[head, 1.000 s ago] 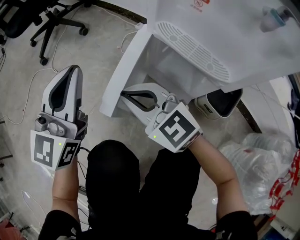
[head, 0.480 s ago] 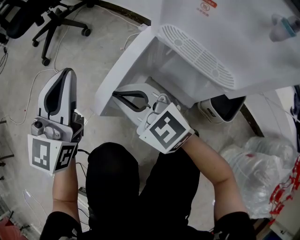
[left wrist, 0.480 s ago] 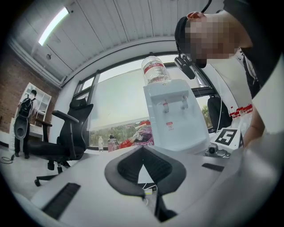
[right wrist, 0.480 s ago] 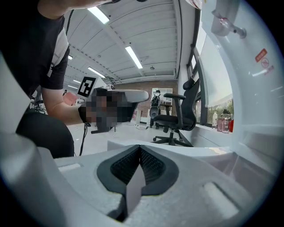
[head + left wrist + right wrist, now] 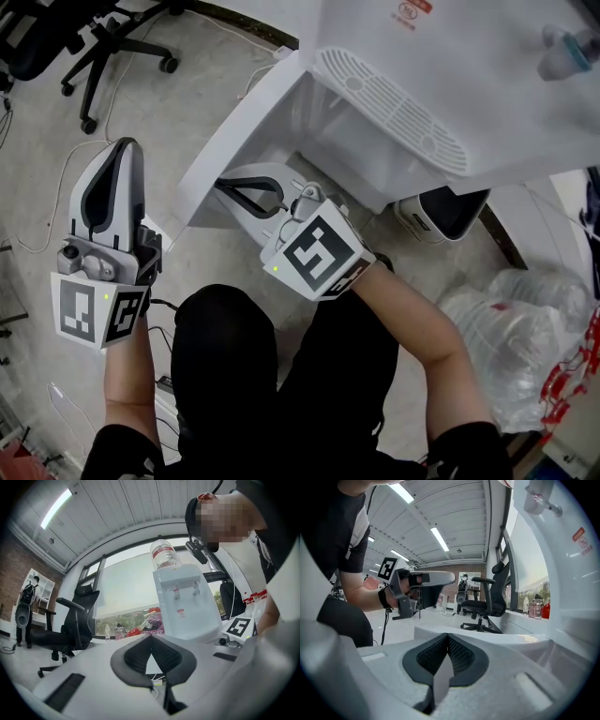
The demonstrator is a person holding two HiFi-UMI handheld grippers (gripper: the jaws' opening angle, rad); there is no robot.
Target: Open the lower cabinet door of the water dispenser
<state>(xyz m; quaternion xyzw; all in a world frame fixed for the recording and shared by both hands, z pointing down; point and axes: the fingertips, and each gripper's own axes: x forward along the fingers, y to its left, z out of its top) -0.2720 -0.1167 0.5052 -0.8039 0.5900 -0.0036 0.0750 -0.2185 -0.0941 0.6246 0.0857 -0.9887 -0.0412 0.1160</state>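
The white water dispenser stands at the top right of the head view. Its lower cabinet door hangs swung out to the left. My right gripper is shut with nothing held, and its tip reaches in behind the door's inner face. In the right gripper view the shut jaws point along the white door edge. My left gripper hovers over the floor left of the door, shut and empty. In the left gripper view it faces the dispenser.
Black office chairs stand on the floor at the top left, with thin cables trailing nearby. A small white bin sits right of the dispenser, and clear plastic bags lie further right. The person's black-clad legs fill the bottom centre.
The cabinet door has swung further out to the left. My right gripper has moved left along with it, staying shut. The left gripper has hardly moved.
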